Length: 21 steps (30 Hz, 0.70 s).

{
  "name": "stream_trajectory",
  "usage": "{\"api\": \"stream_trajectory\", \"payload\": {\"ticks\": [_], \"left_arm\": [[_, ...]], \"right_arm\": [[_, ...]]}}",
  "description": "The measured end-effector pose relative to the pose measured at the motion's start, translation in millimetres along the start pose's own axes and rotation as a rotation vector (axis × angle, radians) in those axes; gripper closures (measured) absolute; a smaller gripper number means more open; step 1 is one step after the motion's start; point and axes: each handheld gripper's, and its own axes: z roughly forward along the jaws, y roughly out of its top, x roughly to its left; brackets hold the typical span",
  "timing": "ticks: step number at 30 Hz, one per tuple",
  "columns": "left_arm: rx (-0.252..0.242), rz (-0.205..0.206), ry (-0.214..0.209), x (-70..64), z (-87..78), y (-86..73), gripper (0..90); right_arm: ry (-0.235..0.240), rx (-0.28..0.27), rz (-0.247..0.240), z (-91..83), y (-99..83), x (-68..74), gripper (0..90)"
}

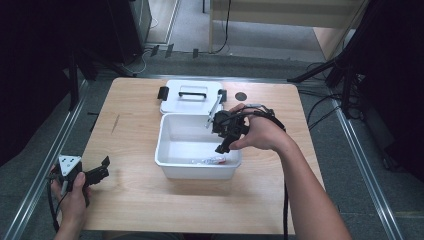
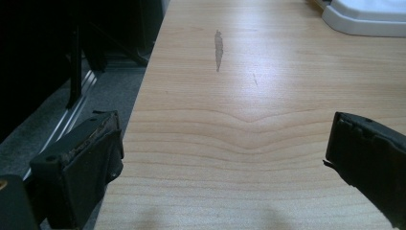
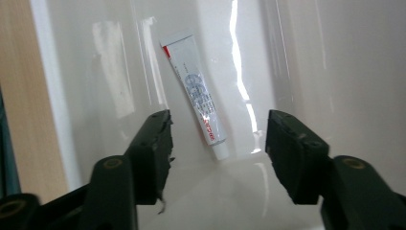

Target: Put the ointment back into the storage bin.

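The work in hand looks like fetching the small white tube (image 3: 197, 93) from the open white bin (image 1: 167, 150), or else having just dropped it there; the pictures alone cannot settle which. Either way, the tube lies loose on the bin's floor, and the lid (image 1: 191, 95) lies flat beyond the bin, so the container is already open.

The right hand-held gripper (image 3: 218, 134) hangs over the bin's near end, tilted down into it. Its jaws stand wide apart and hold nothing. The tube lies just ahead of and between them, its capped end nearest the tips, untouched.

The left hand-held gripper (image 2: 222, 158) rests low at the near left corner of the surface (image 2: 249, 96), well apart from the bin. Its jaws also stand wide open, empty, with bare wood ahead of them.
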Motion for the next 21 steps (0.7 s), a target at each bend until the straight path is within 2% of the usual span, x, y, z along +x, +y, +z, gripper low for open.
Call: {"api": "stream_trajectory", "payload": {"ticks": [1, 4, 7, 9, 11, 12, 14, 15, 19, 21], "left_arm": [[0.0, 0.001, 0.001, 0.0, 0.0, 0.0, 0.0], [-0.001, 0.001, 0.002, -0.1, 0.0, 0.0, 0.0], [-0.001, 0.001, 0.003, -0.1, 0.0, 0.0, 0.0], [-0.001, 0.001, 0.003, 0.0, 0.0, 0.0, 0.0], [-0.001, 0.003, 0.003, -0.1, 0.0, 0.0, 0.0], [0.001, 0.003, 0.004, -0.1, -0.1, 0.0, 0.0], [0.002, 0.004, 0.004, -0.1, -0.2, 0.0, 0.0], [0.001, 0.003, 0.003, -0.1, -0.1, 0.0, 0.0], [0.001, 0.003, 0.004, -0.2, -0.2, 0.0, 0.0], [0.001, 0.002, 0.004, -0.2, -0.2, 0.0, 0.0]], "right_arm": [[0.001, -0.002, 0.023, -6.3, -3.2, 1.1, 33.8], [-0.008, -0.011, 0.034, -11.0, -6.0, 1.8, 28.6], [-0.015, -0.057, 0.06, -23.2, -13.7, 3.2, 19.7], [-0.026, -0.066, 0.066, -25.5, -15.8, 3.6, 16.5], [-0.062, -0.08, 0.102, -31.2, -20.4, 4.4, 16.6], [-0.093, -0.089, 0.138, -35.9, -24.7, 3.8, 16.6], [-0.094, -0.093, 0.146, -37.1, -25.9, 3.4, 16.4], [-0.097, -0.103, 0.166, -39.5, -29.2, 2.6, 16.2], [-0.136, -0.124, 0.172, -45.4, -41.5, -0.1, 16.1], [-0.148, -0.143, 0.189, -47.9, -48.1, -1.6, 15.4]]}}
